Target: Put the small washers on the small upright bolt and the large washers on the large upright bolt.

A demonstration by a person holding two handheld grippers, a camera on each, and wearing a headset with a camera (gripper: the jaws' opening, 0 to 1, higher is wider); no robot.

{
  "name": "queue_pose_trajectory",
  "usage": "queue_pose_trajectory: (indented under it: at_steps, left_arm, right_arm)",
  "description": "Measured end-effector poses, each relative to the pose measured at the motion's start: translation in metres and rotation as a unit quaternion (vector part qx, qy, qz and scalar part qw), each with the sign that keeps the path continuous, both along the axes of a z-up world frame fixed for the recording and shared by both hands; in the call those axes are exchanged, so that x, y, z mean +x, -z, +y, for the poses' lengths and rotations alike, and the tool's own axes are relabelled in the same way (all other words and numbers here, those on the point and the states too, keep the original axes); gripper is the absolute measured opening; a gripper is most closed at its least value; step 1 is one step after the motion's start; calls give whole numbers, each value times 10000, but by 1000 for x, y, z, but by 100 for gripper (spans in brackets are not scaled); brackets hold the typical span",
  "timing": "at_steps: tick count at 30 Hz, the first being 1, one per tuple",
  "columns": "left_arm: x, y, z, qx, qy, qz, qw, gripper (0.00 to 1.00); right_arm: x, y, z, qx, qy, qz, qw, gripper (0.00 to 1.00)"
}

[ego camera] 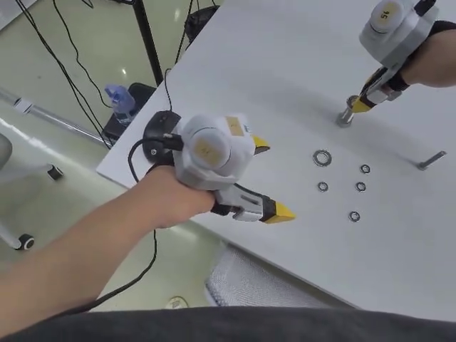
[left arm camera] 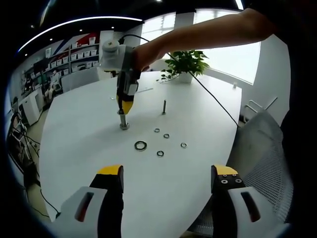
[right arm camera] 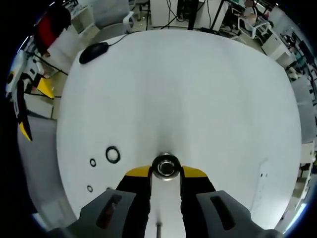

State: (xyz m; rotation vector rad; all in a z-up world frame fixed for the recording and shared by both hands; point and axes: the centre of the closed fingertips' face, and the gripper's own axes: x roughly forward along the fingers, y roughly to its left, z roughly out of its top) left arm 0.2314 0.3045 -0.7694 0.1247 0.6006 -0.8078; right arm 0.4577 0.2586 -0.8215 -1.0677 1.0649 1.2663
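The large upright bolt (ego camera: 345,116) stands on the white table (ego camera: 285,64). My right gripper (ego camera: 360,105) hangs just over its top, jaws shut on a large washer (right arm camera: 166,166) that sits ringed between the yellow tips. Another large washer (ego camera: 322,157) lies flat nearby, with several small washers (ego camera: 360,187) scattered beside it. To the right stands the small upright bolt (ego camera: 431,160). My left gripper (ego camera: 273,178) hovers open and empty near the table's front edge. In the left gripper view the right gripper (left arm camera: 122,109) tops the large bolt (left arm camera: 123,124).
A black mouse (ego camera: 160,128) with its cable lies at the table's left corner. A grey chair (ego camera: 242,281) sits under the near edge. A blue bottle (ego camera: 121,100) stands on the floor. A potted plant (left arm camera: 185,62) is at the far side.
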Motion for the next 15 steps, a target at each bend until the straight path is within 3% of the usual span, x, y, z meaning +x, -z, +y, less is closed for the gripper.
queue_pose_trajectory:
  at_steps: [15]
  left_arm:
    - [-2,0,1,-21,21,18,10000,70]
  right_arm:
    - [-3,16,2,-146,20,17,9999,22]
